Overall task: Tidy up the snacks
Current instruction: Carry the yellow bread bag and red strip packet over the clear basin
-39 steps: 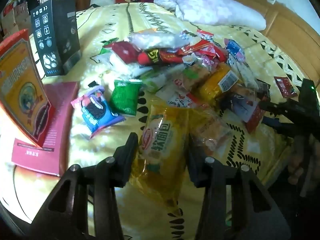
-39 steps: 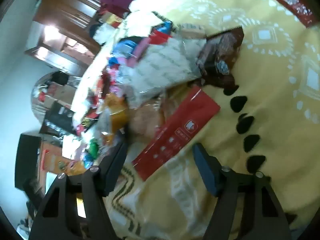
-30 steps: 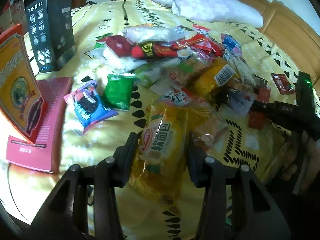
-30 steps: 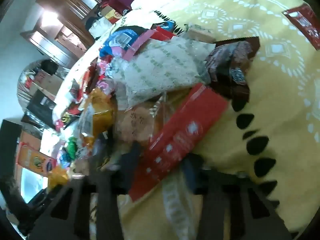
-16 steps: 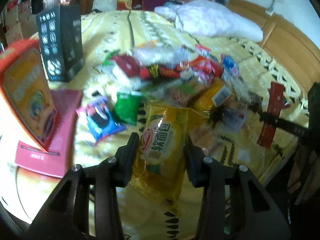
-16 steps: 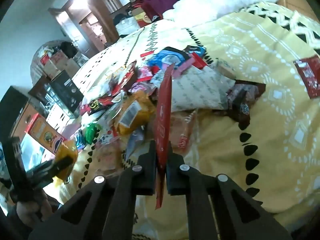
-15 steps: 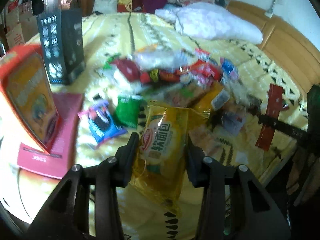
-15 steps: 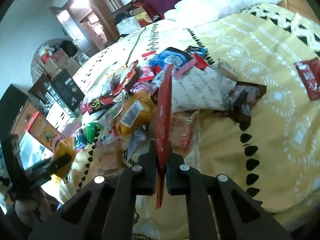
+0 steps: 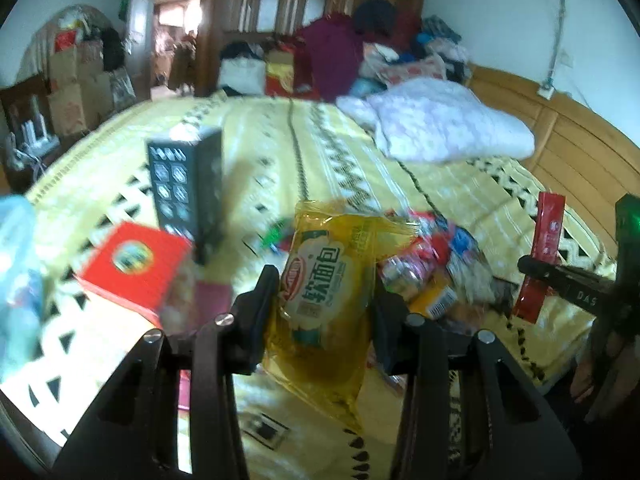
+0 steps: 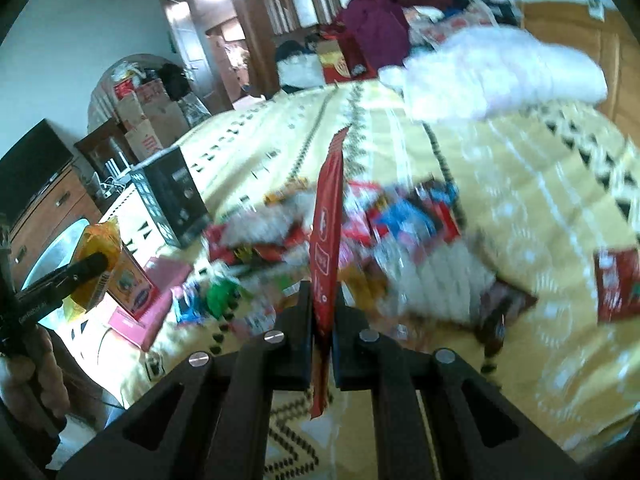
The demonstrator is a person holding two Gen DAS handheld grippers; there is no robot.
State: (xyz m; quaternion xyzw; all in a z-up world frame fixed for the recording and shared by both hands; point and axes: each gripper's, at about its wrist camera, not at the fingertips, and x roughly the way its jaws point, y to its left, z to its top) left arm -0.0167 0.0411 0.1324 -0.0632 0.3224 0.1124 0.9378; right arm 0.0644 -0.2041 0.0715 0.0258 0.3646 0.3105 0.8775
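My left gripper [image 9: 324, 308] is shut on a yellow bread packet [image 9: 320, 292] and holds it up above the bed. It also shows at the left of the right wrist view [image 10: 94, 264]. My right gripper [image 10: 322, 312] is shut on a long flat red packet [image 10: 328, 232], held upright on edge. That red packet shows at the right of the left wrist view [image 9: 540, 256]. A heap of mixed snack packets [image 10: 384, 224] lies on the yellow bedspread [image 10: 520, 184] below both grippers.
A black box [image 9: 186, 188] stands upright on the bed at left, with an orange-red box [image 9: 134, 268] and a pink box [image 10: 152, 304] near it. A white pillow [image 9: 444, 124] lies at the far right. A small red packet [image 10: 616, 284] lies apart at right.
Both grippers have risen and tilted up from the bed, each carrying its packet. The right gripper closed on the red packet about a second ago and lifted it upright.
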